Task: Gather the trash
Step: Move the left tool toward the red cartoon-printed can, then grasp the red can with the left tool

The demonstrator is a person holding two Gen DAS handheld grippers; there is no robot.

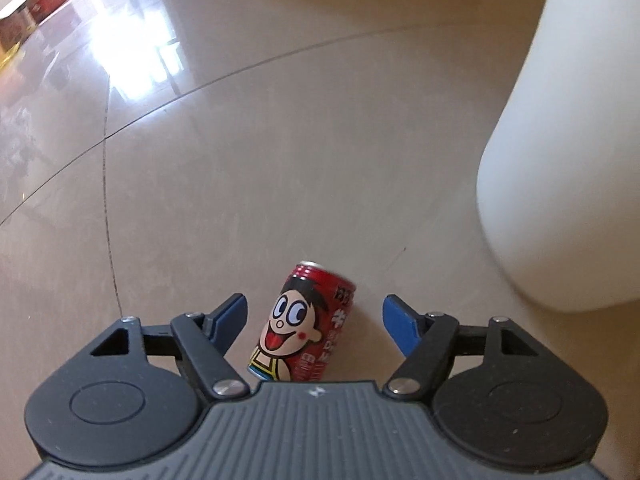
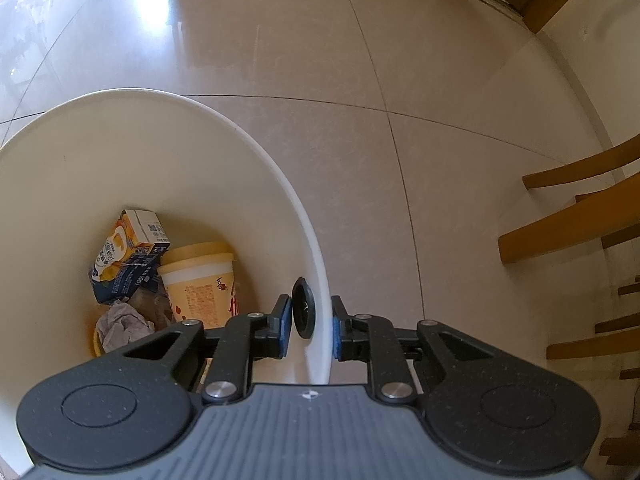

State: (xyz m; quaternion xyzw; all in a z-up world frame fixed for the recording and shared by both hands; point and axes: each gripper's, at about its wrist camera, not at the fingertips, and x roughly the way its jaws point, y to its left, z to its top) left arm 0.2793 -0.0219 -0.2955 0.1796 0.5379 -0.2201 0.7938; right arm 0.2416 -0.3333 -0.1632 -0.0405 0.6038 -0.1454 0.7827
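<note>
A red drink can (image 1: pixel 308 320) with a cartoon face is on the tiled floor, between the blue-padded fingers of my left gripper (image 1: pixel 313 308). That gripper is open, with both pads clear of the can. The can's lower end is hidden behind the gripper body, so whether it stands or lies is unclear. The white trash bin (image 1: pixel 568 152) rises to the right. In the right wrist view, my right gripper (image 2: pixel 310 320) is shut on the bin's rim (image 2: pixel 320 280), at a black round fitting (image 2: pixel 302 314) on the inner wall.
Inside the bin lie a milk carton (image 2: pixel 128 256), a yellow cup (image 2: pixel 200 280) and crumpled paper (image 2: pixel 124 324). Wooden chair parts (image 2: pixel 576 220) stand to the right of the bin. Boxes (image 1: pixel 36 16) line the far left of the floor.
</note>
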